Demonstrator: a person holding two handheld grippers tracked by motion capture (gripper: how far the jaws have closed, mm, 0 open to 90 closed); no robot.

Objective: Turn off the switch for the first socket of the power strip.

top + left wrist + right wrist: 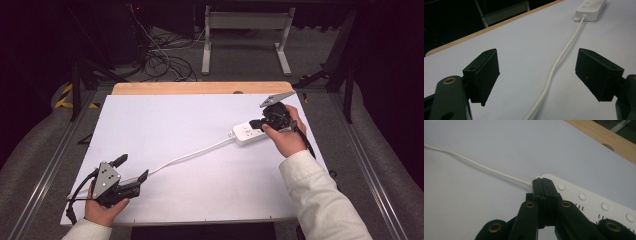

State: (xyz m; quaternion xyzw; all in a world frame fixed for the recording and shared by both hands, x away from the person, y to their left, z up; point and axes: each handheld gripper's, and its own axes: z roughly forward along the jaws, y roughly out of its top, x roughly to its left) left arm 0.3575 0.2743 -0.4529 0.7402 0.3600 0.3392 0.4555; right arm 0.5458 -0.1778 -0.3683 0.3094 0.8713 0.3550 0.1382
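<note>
On the white table, the right gripper is pressing its 2 jaws, fully together, apparently onto the power strip. The left gripper is hovering wide, straddling the cable; lower it squarely before clamping.

power strip far right, cord trailing left

My work surface is a table covered by a white sheet, with a strip of bare wooden edge showing along the far side. Directly on the sheet lies a white power strip toward the far right, its row of round buttons facing up. Its white cord runs from the strip's near-left end in a gentle curve across the sheet toward the near-left corner.
</note>
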